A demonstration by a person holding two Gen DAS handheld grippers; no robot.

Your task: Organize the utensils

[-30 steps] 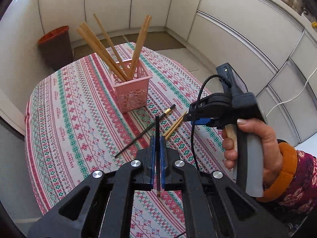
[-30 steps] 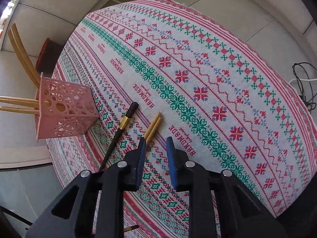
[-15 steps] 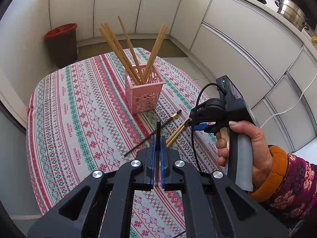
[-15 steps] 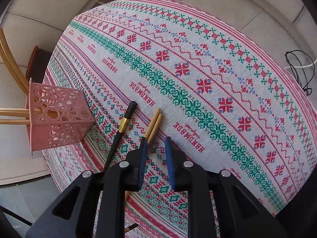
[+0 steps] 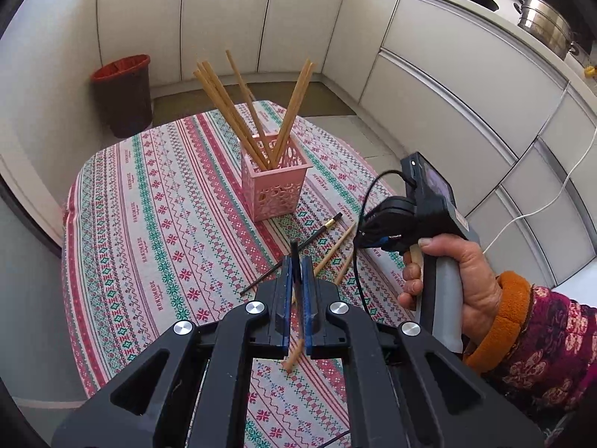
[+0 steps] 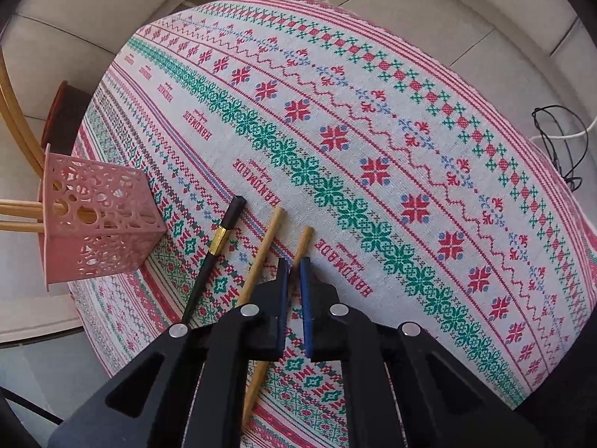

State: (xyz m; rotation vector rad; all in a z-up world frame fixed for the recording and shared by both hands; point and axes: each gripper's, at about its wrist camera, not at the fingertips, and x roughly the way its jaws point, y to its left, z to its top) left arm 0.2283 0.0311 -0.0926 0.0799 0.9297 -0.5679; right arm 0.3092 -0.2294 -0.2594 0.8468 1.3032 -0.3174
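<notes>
A pink lattice holder stands mid-table with several wooden chopsticks in it; it also shows at the left of the right wrist view. My left gripper is shut on a black chopstick, held upright above the table. On the cloth lie a black chopstick with a gold band and two wooden chopsticks. My right gripper is low over the cloth with its jaws narrowly apart around the right wooden chopstick.
The round table has a patterned cloth. A red bin stands on the floor behind it. White cabinets curve around the room, with pots on the counter. Cables lie on the floor past the table's edge.
My left gripper rose and drew back with the black chopstick. My right gripper dropped toward the cloth, its jaws narrowed, and one wooden chopstick now sits between them, apart from the other.
</notes>
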